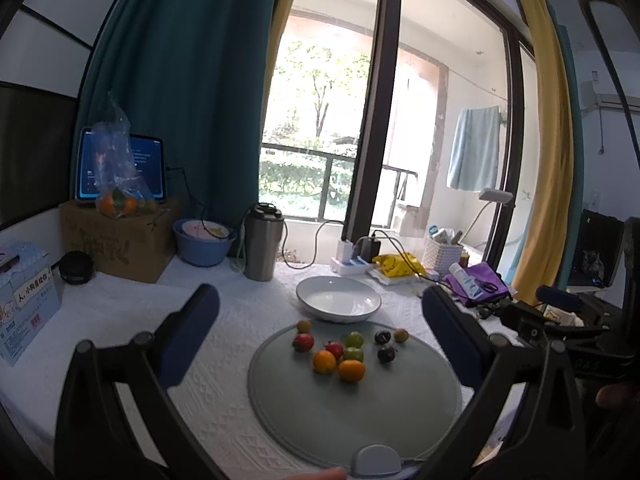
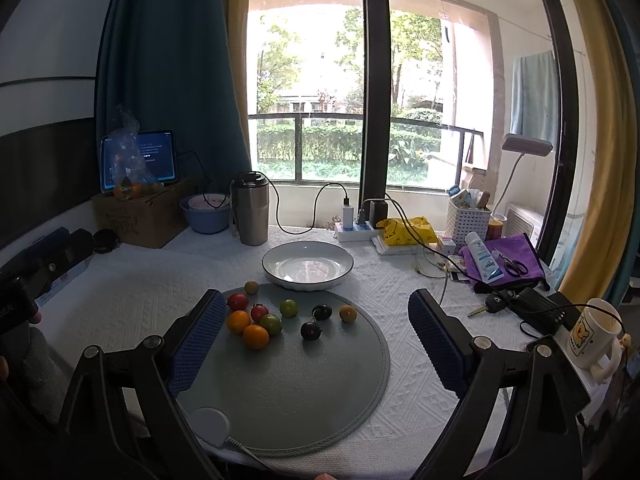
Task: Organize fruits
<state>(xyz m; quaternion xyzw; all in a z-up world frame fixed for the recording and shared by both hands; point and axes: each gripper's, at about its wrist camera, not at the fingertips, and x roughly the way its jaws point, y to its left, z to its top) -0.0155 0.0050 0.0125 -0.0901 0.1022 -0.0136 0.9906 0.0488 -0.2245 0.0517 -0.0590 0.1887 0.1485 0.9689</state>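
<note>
Several small fruits lie on a round grey mat [image 1: 352, 412] [image 2: 304, 392]: two orange ones [image 1: 351, 370] [image 2: 256, 336], red ones [image 1: 303, 342] [image 2: 238, 301], green ones [image 1: 354, 339] [image 2: 288, 308], dark purple ones [image 1: 386, 353] [image 2: 311, 330] and yellowish ones [image 1: 401, 335] [image 2: 348, 313]. An empty white bowl [image 1: 338, 298] [image 2: 307, 265] stands just behind the mat. My left gripper [image 1: 320, 320] is open and empty, above the mat's near side. My right gripper [image 2: 316, 320] is open and empty, fingers either side of the fruits, held above them.
A steel tumbler [image 2: 251, 208], blue basin [image 2: 206, 212], cardboard box with a bag of oranges and a tablet [image 2: 138, 212] stand at the back left. A power strip [image 2: 356, 230], yellow bag, white basket, purple cloth with scissors [image 2: 514, 264], keys and a mug [image 2: 596, 332] crowd the right.
</note>
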